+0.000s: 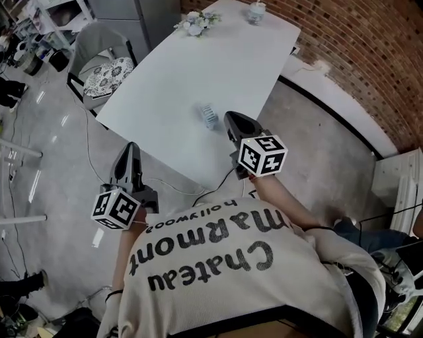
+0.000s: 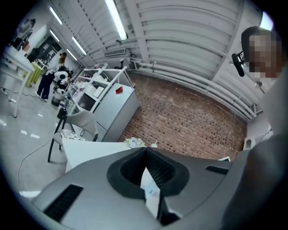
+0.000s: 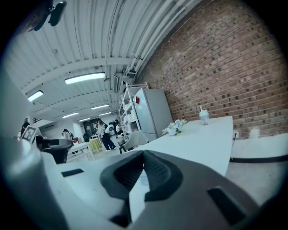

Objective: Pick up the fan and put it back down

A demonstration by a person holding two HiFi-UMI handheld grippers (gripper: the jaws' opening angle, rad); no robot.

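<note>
A small pale blue fan (image 1: 210, 117) stands on the white table (image 1: 198, 66), close to its near edge. My right gripper (image 1: 231, 117) hovers just right of the fan, over the table's near corner; its jaws are shut and hold nothing. In the right gripper view the right gripper (image 3: 144, 153) shows its ribbed pads meeting at the tips. My left gripper (image 1: 131, 146) hangs over the floor in front of the table, well left of the fan. The left gripper view shows the left gripper (image 2: 145, 150) with its tips together and nothing gripped.
A bunch of white flowers (image 1: 196, 23) and a cup (image 1: 256, 10) sit at the table's far end. A grey chair with a patterned cushion (image 1: 109, 72) stands at the table's left. A brick wall (image 1: 357, 59) runs along the right. A cable (image 1: 89, 142) trails across the floor.
</note>
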